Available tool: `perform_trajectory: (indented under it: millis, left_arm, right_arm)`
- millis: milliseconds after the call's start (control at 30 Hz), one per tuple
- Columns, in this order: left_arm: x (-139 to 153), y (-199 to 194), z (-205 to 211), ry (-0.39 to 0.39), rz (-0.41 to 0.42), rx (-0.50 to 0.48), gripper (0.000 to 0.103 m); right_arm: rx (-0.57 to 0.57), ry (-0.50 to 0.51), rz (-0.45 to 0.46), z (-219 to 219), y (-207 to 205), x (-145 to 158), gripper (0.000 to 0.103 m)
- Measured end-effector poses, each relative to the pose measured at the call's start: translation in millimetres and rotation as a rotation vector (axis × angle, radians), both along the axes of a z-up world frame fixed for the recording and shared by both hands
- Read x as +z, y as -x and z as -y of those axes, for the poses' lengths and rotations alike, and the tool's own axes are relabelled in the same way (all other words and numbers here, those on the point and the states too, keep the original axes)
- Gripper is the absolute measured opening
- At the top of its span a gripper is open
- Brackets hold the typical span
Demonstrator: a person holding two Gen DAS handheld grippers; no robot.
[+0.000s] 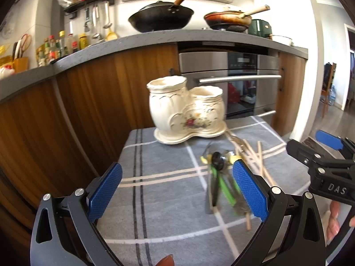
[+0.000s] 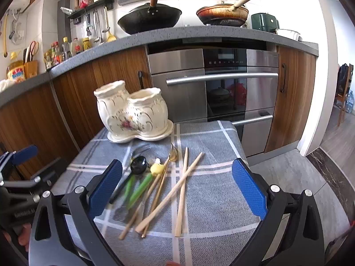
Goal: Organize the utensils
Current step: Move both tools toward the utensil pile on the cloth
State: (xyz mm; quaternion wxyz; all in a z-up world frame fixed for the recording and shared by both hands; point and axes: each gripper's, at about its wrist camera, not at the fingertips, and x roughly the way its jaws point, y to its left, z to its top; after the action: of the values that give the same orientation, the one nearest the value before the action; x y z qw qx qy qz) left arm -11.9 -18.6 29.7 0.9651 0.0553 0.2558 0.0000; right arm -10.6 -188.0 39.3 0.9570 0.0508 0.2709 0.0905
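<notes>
Both tools are spread as wide as they go, and neither holds or touches anything. The right tool (image 2: 177, 190) hangs over the heap of utensils, which lies between and just ahead of its two blue pads on the grey checked cloth (image 2: 213, 199) of the tabletop. In that heap one black spoon (image 2: 138, 165) sits nearest the left pad, with two green-handled pieces (image 2: 142, 187) beside it, one of them topped by a yellow figure (image 2: 157, 168). One gold fork (image 2: 173, 154) lies ahead of the middle. The wooden chopsticks (image 2: 183, 188) cross each other toward the right pad; at least five sticks show, though the overlap makes an exact count uncertain. The left tool (image 1: 177, 190) hovers over bare cloth, the same heap lying at and just ahead of its right pad, blurred in that view. Farther ahead of both tools stands one cream ceramic holder (image 2: 133, 113) with two cups, upright on its own saucer, both cups empty as far as can be seen.
</notes>
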Motion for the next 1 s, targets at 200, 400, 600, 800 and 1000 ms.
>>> perform_trajectory:
  millis: [200, 400, 600, 800, 1000]
  left_arm:
    - [19.4, 5.6, 4.3, 0.002, -0.014, -0.019, 0.099]
    - [34.8, 8.8, 1.5, 0.011, -0.009, -0.016, 0.099]
    - [40.4, 7.4, 0.2, 0.018, -0.010, -0.011, 0.099]
    - [40.9, 7.3, -1.0, 0.020, -0.015, -0.011, 0.099]
    - [40.8, 6.4, -1.1, 0.021, -0.019, -0.011, 0.099]
  right_arm:
    - [0.000, 0.016, 0.008, 0.4, 5.0, 21.9, 0.098]
    - [-0.006, 0.018, 0.026, 3.8, 8.8, 40.4, 0.098]
    - [-0.003, 0.016, 0.040, 3.3, 10.2, 46.7, 0.098]
    - [0.003, 0.019, 0.038, 1.1, 11.1, 46.0, 0.098]
    - [-0.001, 0.017, 0.035, 1.3, 11.7, 45.5, 0.098]
